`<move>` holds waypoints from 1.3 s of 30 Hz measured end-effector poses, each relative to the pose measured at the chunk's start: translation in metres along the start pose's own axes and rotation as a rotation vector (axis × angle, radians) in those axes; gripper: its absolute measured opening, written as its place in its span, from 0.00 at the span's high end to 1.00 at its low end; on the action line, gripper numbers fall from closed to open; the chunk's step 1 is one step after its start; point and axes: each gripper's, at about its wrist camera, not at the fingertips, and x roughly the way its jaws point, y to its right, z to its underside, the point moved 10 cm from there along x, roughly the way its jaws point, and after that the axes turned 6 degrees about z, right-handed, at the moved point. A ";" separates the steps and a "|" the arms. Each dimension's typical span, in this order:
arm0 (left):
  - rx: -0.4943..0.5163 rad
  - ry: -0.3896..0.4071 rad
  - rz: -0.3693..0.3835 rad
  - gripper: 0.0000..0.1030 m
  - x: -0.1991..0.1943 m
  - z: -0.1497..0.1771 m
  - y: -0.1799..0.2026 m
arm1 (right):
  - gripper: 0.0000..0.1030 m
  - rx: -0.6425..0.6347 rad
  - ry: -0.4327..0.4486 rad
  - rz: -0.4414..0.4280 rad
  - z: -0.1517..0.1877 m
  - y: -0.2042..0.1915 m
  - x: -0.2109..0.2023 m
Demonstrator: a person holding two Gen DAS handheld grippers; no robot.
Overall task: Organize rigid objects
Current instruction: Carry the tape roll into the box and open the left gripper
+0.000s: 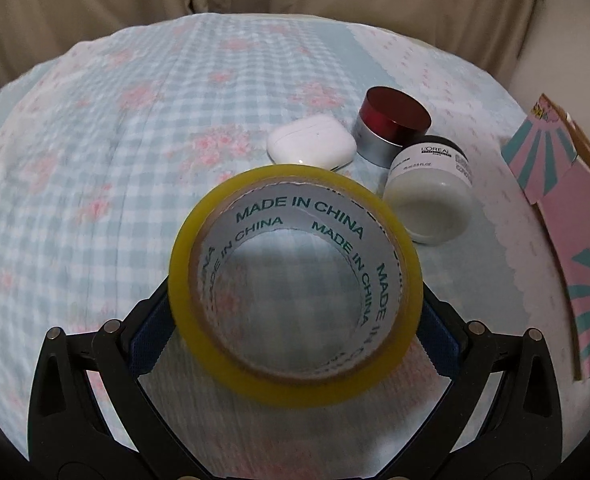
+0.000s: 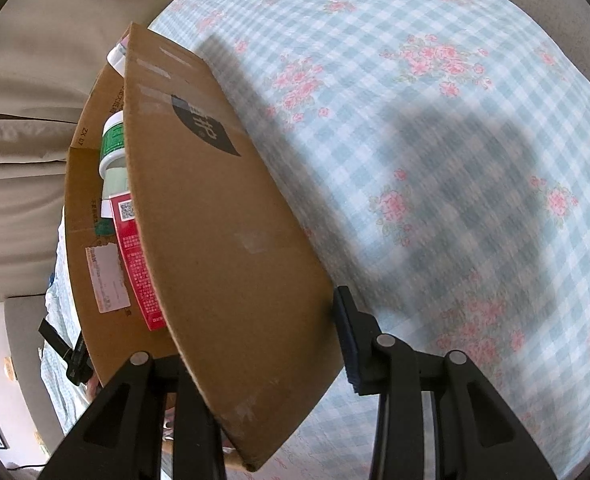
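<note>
Watching from the side, so take this as my read. Closest in, the left claw (image 1: 295, 312) is clamped on a yellow tape roll (image 1: 295, 178). One pad is on each flank and the hole faces us, so the roll is held off the bed (image 1: 135, 160), not lying on it. The grip sits low on the roll, so most of it sticks out past the pads. If it were me I'd squeeze evenly and avoid any wrist flick, because a round, smooth roll like that looks like it could swivel out.

Over on the other side, the right claw (image 2: 255, 344) is nearly closed, pinching a wall of the cardboard box (image 2: 215, 240). My guess is it's steadying the box so the roll can go in. Good idea, but thin card bends, so hold gently and don't pull.

Further out, at about 1 o'clock from the roll, a white jar (image 1: 427, 200) lies on its side. Just behind it are a white earbud case (image 1: 311, 142) and a red-lidded jar (image 1: 395, 120), all bunched close together. I'd carry the roll clear of those, since the tipped jar will probably roll if it's nudged.

At 3 o'clock there's a pink-and-teal carton (image 1: 575, 240); I can't tell if it's the same box.

Deepest in the box I can see a green-labelled tub (image 2: 113, 144) and a red packet (image 2: 135, 264). I'd aim the roll for whatever gap is left and set it down flat.
</note>
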 end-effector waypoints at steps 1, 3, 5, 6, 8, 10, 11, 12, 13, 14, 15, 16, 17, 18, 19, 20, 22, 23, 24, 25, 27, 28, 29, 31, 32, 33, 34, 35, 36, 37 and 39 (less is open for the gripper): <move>0.013 -0.001 -0.004 0.00 0.001 -0.001 0.000 | 0.67 -0.001 0.000 0.001 0.000 -0.001 0.000; 0.030 0.000 -0.012 0.04 0.002 -0.003 -0.001 | 0.67 0.000 0.000 0.000 -0.001 0.000 0.001; 0.036 0.007 -0.002 0.05 0.001 -0.004 0.000 | 0.67 0.004 0.002 0.000 -0.002 -0.001 0.003; 0.033 0.009 0.000 0.05 0.001 -0.004 0.000 | 0.67 0.005 0.003 0.000 -0.003 -0.002 0.004; 0.028 0.016 0.005 0.05 -0.001 -0.003 -0.001 | 0.67 0.006 0.005 -0.002 -0.003 -0.002 0.004; 0.022 0.016 0.005 0.06 -0.002 -0.005 -0.001 | 0.67 0.006 0.005 -0.003 -0.002 0.000 0.003; 0.018 0.016 0.005 0.06 -0.003 -0.005 0.000 | 0.67 0.006 0.005 -0.004 -0.002 0.000 0.004; 0.014 0.020 0.004 0.06 -0.006 -0.006 0.000 | 0.67 0.006 0.004 -0.004 -0.002 0.000 0.003; 0.013 0.026 0.005 0.06 -0.009 -0.007 0.001 | 0.67 0.007 0.005 -0.005 -0.002 0.000 0.003; 0.015 0.032 0.005 0.06 -0.014 -0.009 0.002 | 0.67 0.007 0.004 -0.005 -0.003 0.001 0.004; 0.021 0.039 0.002 0.06 -0.020 -0.012 0.006 | 0.67 0.007 0.004 -0.005 -0.003 0.002 0.004; 0.025 0.042 0.000 0.06 -0.024 -0.013 0.008 | 0.67 0.007 0.003 -0.006 -0.003 0.002 0.004; 0.033 0.046 -0.002 0.06 -0.030 -0.016 0.012 | 0.67 0.008 0.002 -0.007 -0.003 0.002 0.004; 0.040 0.049 -0.002 0.06 -0.038 -0.020 0.018 | 0.67 0.010 0.000 -0.007 -0.003 0.002 0.004; 0.046 0.051 0.000 0.06 -0.044 -0.024 0.022 | 0.67 0.010 -0.001 -0.007 -0.004 0.002 0.004; 0.053 0.054 0.001 0.06 -0.054 -0.029 0.029 | 0.67 0.010 -0.005 -0.008 -0.005 0.002 0.004; 0.060 0.061 0.004 0.06 -0.069 -0.039 0.041 | 0.67 0.007 -0.011 -0.010 -0.006 0.002 0.005; 0.064 0.067 0.006 0.06 -0.078 -0.046 0.048 | 0.67 0.006 -0.015 -0.012 -0.007 0.002 0.005; 0.071 0.074 0.009 0.06 -0.088 -0.054 0.057 | 0.67 0.004 -0.019 -0.012 -0.007 0.002 0.006; 0.077 0.078 0.011 0.06 -0.096 -0.061 0.065 | 0.67 0.001 -0.021 -0.010 -0.008 0.002 0.006; 0.096 0.090 0.015 0.06 -0.116 -0.080 0.086 | 0.67 -0.004 -0.024 -0.007 -0.009 0.001 0.006; 0.104 0.094 0.018 0.06 -0.121 -0.087 0.095 | 0.67 -0.004 -0.024 -0.007 -0.009 0.000 0.007; 0.115 0.102 0.022 0.06 -0.129 -0.096 0.106 | 0.67 -0.003 -0.024 -0.008 -0.009 0.000 0.007; 0.138 0.112 0.040 0.06 -0.143 -0.113 0.132 | 0.67 -0.005 -0.025 -0.008 -0.010 -0.001 0.008; 0.147 0.118 0.051 0.06 -0.148 -0.122 0.146 | 0.67 -0.007 -0.026 -0.008 -0.010 -0.001 0.008; 0.158 0.124 0.067 0.06 -0.153 -0.132 0.165 | 0.67 -0.010 -0.028 -0.007 -0.010 -0.001 0.009; 0.165 0.127 0.079 0.06 -0.156 -0.138 0.178 | 0.67 -0.013 -0.031 -0.008 -0.011 -0.001 0.009; 0.172 0.132 0.088 0.06 -0.157 -0.144 0.190 | 0.67 -0.017 -0.035 -0.009 -0.010 0.000 0.010; 0.183 0.135 0.103 0.06 -0.158 -0.150 0.207 | 0.67 -0.023 -0.037 -0.009 -0.010 0.000 0.011; 0.193 0.134 0.120 0.06 -0.157 -0.156 0.225 | 0.67 -0.029 -0.039 -0.008 -0.011 -0.001 0.011; 0.207 0.124 0.150 0.06 -0.149 -0.164 0.254 | 0.67 -0.034 -0.044 -0.011 -0.011 -0.001 0.011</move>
